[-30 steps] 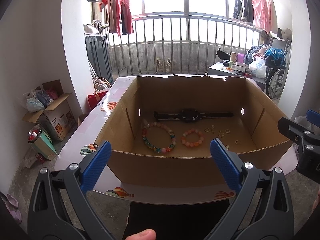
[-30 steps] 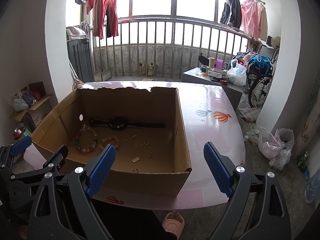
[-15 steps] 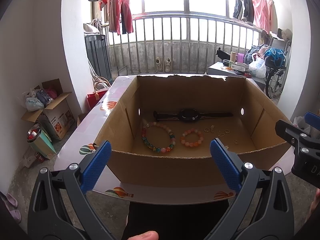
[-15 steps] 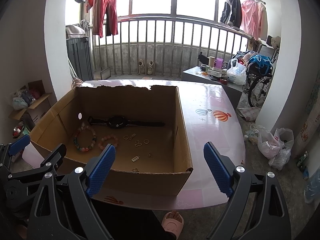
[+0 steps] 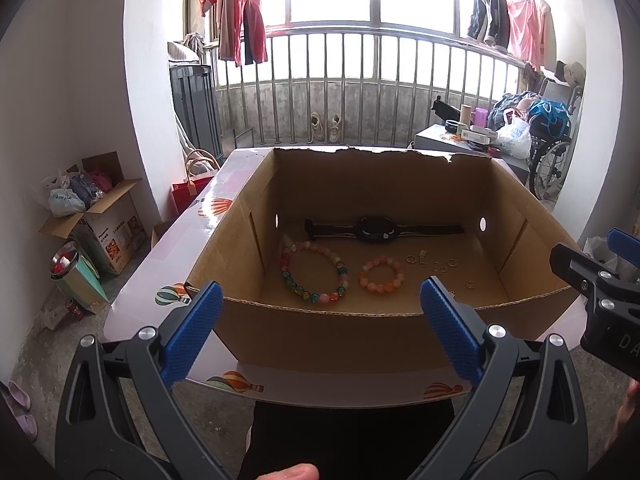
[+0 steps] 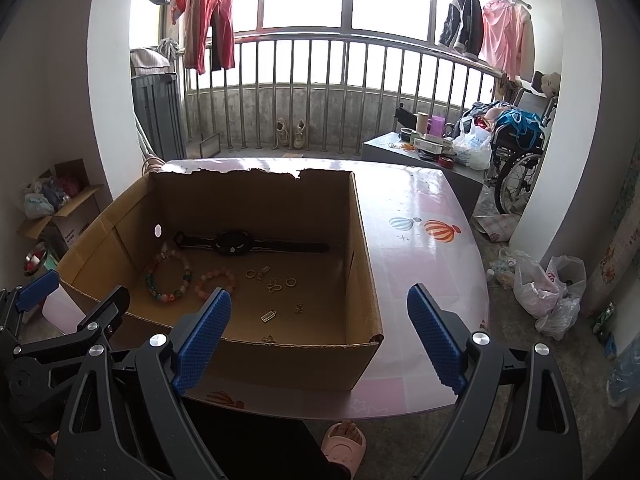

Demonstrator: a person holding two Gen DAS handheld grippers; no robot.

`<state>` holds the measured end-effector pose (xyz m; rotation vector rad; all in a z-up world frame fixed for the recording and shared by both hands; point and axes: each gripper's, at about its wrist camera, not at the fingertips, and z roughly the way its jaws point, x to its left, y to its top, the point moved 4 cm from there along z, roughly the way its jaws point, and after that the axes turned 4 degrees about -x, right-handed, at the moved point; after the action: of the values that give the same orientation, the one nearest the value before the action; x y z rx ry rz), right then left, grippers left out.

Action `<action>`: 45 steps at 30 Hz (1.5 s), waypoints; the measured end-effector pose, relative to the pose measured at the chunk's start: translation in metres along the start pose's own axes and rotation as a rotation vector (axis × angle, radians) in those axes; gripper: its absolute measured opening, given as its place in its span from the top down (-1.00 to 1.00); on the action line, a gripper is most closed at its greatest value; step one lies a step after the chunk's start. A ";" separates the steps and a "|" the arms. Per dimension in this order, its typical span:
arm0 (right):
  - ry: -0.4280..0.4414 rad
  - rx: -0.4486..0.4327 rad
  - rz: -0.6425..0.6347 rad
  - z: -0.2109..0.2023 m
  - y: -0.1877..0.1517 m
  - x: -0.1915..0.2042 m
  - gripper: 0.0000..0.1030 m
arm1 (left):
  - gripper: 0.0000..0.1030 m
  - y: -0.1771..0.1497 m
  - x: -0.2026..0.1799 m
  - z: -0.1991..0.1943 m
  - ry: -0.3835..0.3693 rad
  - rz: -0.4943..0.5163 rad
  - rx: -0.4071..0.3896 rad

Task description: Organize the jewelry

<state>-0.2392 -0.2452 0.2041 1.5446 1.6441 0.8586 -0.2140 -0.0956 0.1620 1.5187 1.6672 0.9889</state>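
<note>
Jaws of left gripper (image 5: 320,330) and right gripper (image 6: 320,334) spread wide, empty, before cardboard box (image 5: 340,328).

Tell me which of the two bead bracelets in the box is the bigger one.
The multicoloured bracelet, left of the small orange-pink bracelet in the cardboard box. Its loop is clearly wider and has green and blue beads.

The cardboard box (image 5: 320,332) is plain brown. Inside it, the watch (image 5: 376,231) is black, the bigger bead bracelet (image 5: 314,272) mixes pink, green, blue and yellow beads, and the smaller bracelet (image 5: 381,275) is orange and pink. The table (image 6: 420,240) is pale pink with striped hot-air balloons. The pads (image 6: 202,334) are blue with fine dots.
</note>
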 end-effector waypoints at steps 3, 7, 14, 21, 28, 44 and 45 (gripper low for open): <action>0.000 0.001 -0.001 0.000 0.000 -0.001 -0.70 | -0.86 0.000 0.000 0.000 0.002 0.001 -0.002; 0.004 -0.003 0.000 -0.002 0.001 -0.001 -0.70 | -0.86 0.000 -0.001 -0.001 0.011 0.012 -0.005; 0.019 -0.013 -0.006 -0.006 0.002 0.002 -0.70 | -0.85 0.000 -0.004 -0.003 0.035 0.031 -0.018; 0.016 -0.004 -0.007 -0.003 0.000 0.002 -0.70 | -0.85 0.000 -0.002 -0.003 0.029 0.021 -0.014; 0.014 -0.006 -0.001 -0.003 0.000 0.000 -0.70 | -0.85 0.001 -0.001 -0.003 0.024 0.014 -0.012; 0.015 -0.002 0.004 -0.001 -0.001 -0.001 -0.70 | -0.85 0.002 0.000 -0.002 0.024 0.016 -0.014; 0.014 -0.003 0.002 -0.001 -0.001 -0.001 -0.70 | -0.85 0.002 0.000 -0.002 0.023 0.014 -0.013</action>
<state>-0.2403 -0.2463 0.2038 1.5419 1.6513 0.8743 -0.2151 -0.0952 0.1649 1.5180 1.6647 1.0263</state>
